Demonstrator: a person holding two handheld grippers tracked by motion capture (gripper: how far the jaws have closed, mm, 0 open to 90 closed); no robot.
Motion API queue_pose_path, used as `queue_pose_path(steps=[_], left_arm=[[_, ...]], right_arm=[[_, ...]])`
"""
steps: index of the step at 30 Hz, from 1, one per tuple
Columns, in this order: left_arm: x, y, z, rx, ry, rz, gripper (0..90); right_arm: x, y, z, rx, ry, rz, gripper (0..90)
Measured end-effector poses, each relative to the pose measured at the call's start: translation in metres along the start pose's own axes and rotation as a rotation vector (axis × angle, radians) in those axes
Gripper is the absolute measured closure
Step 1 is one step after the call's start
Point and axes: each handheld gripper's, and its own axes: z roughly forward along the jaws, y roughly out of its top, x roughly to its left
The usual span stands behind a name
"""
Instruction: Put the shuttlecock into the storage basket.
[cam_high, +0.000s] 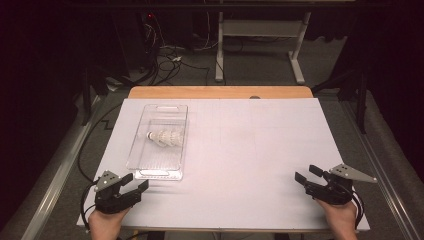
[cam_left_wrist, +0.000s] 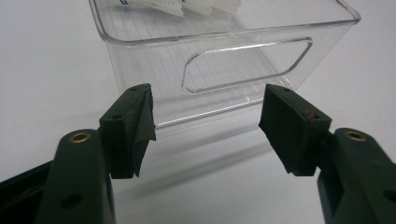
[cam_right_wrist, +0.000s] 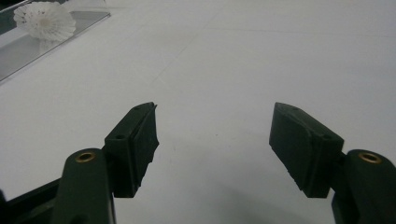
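Approach stage: the clear bin (cam_high: 159, 141) is being faced by the left gripper (cam_high: 136, 183), jaws apart.
Shuttlecocks (cam_high: 165, 137) are lying inside the bin, left on the desk (cam_high: 250, 150); the right gripper (cam_high: 306, 175), likewise spread, is being held well apart. Next, judging so, the bin's near handle wall is being lined up for clamping.

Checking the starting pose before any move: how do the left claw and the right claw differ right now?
The left claw sits close to the near end of the clear plastic bin, facing its handle cutout; the right claw is far from it, over bare white table. The left claw points up-right, the right claw up-left. Both are open, hold nothing, and sit near the table's front edge.
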Motion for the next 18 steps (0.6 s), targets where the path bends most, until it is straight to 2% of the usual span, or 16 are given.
queue_pose_path(steps=[18], left_arm=[[-0.0004,0.0003,0.0009,0.003,-0.003,0.004,35.7]], right_arm=[[-0.0015,-0.0020,-0.0003,0.001,-0.005,0.009,31.7]])
